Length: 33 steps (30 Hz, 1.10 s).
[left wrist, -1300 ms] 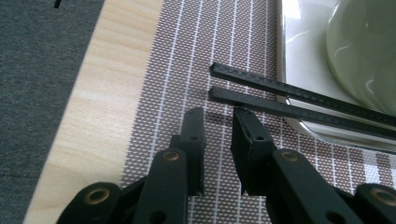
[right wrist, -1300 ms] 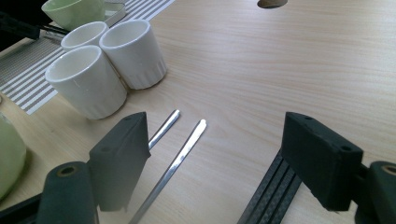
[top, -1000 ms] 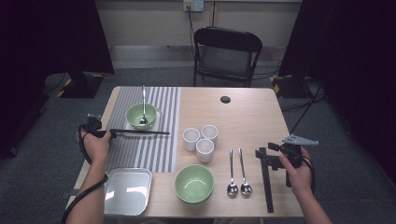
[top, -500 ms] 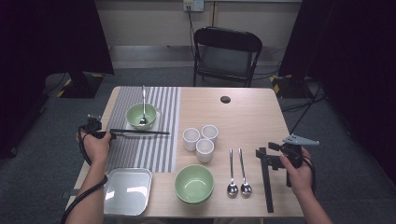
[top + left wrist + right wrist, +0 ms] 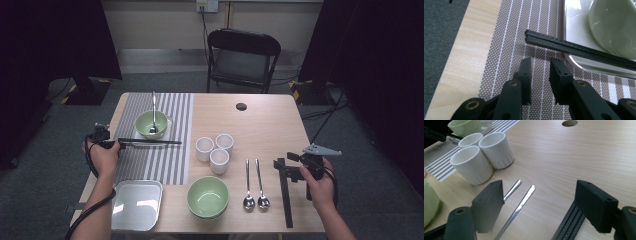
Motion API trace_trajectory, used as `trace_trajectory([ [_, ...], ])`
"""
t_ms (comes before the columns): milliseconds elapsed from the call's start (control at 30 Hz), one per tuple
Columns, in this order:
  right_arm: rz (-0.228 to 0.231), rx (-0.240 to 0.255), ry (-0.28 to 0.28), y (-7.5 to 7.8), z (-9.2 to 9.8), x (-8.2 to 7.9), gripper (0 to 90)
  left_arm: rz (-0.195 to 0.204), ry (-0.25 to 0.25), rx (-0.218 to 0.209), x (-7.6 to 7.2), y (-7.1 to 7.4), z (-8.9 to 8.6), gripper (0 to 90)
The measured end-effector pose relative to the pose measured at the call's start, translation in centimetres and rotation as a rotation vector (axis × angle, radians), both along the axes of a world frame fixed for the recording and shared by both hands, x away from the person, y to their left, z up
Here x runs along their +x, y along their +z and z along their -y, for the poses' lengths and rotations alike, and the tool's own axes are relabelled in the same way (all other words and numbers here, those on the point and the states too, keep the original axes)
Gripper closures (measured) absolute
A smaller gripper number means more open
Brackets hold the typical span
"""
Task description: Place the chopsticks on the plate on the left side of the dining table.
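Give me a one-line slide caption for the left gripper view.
Left gripper, jaws slightly apart and empty, poised on the striped placemat just short of black chopsticks resting against a metal tray.

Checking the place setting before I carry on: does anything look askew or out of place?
Mostly tidy. One oddity: the black chopsticks on the striped mat lie crosswise, their far part propped on the rim of the small tray under the green bowl, not flat. The second pair lies flat by the spoons.

Bare placemat [image 5: 506, 50] ahead of left tongs [image 5: 540, 67], chopsticks [image 5: 579, 48] beyond
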State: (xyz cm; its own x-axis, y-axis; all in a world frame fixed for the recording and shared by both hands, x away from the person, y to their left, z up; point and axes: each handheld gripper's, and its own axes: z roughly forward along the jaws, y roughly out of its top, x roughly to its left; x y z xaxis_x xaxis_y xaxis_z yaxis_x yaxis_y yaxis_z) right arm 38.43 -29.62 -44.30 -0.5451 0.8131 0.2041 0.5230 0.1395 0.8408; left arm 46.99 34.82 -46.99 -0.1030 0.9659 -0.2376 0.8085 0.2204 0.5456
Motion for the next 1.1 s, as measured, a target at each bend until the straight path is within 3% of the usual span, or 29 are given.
trace_trajectory([
  [400,-0.002,-0.001,-0.001,-0.1,0.1,0.0,22.8,-0.008,0.009,-0.006,0.3,-0.4,0.1,70.8],
  [533,0.002,0.001,-0.001,0.0,0.1,0.1,22.8,-0.010,-0.023,-0.005,0.1,0.0,0.3,69.2],
  [667,0.003,-0.002,0.002,0.0,0.0,0.0,22.8,-0.011,-0.042,0.000,-0.1,0.7,0.9,62.2],
  [900,-0.001,-0.004,0.011,-0.1,-0.2,0.1,22.8,0.021,-0.067,-0.032,-0.5,2.3,2.1,50.3],
  [1100,-0.003,-0.009,0.019,-0.1,-0.5,0.1,22.8,0.037,-0.120,-0.020,-0.7,4.3,3.5,36.7],
])
